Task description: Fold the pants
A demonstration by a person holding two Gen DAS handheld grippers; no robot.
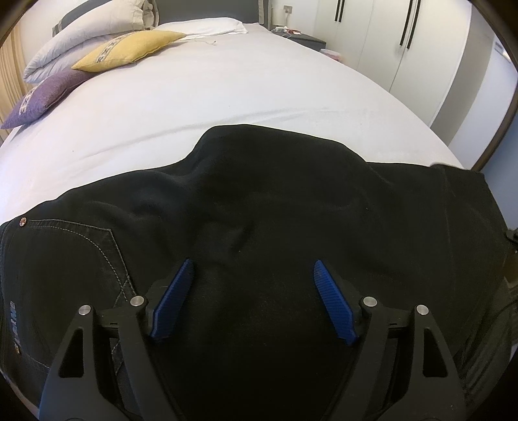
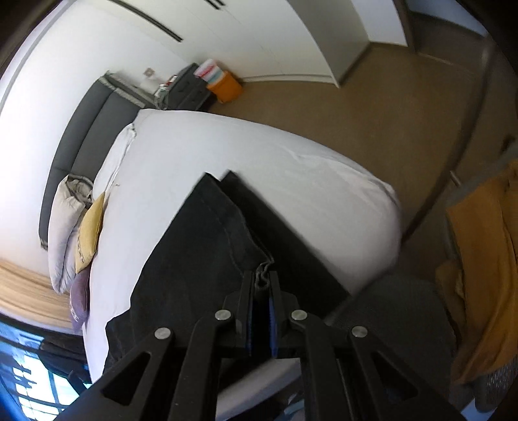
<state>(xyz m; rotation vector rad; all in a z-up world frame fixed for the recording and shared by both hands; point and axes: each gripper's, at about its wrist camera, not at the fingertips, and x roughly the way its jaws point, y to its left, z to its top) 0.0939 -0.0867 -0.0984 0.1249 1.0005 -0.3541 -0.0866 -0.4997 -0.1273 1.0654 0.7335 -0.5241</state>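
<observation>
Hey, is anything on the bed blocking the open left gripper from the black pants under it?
Nothing visible. The left gripper hangs open directly over the pants; the cushions lie far off near the headboard.

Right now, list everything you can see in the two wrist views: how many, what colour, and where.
pants: one, black, spread across the near part of the bed
bed: one, white sheet, grey headboard
yellow cushion: one, at the head of the bed
purple cushion: one, beside the yellow cushion
white pillows: at least two, stacked at the headboard
wardrobe: one, white with dark handles, beyond the bed
nightstand: one, dark grey, next to the headboard
orange box: one, on the floor by the nightstand
orange cloth: one, right of the bed
left gripper: one, black with blue pads, open above the pants
right gripper: one, black, shut on an edge of the pants
</observation>
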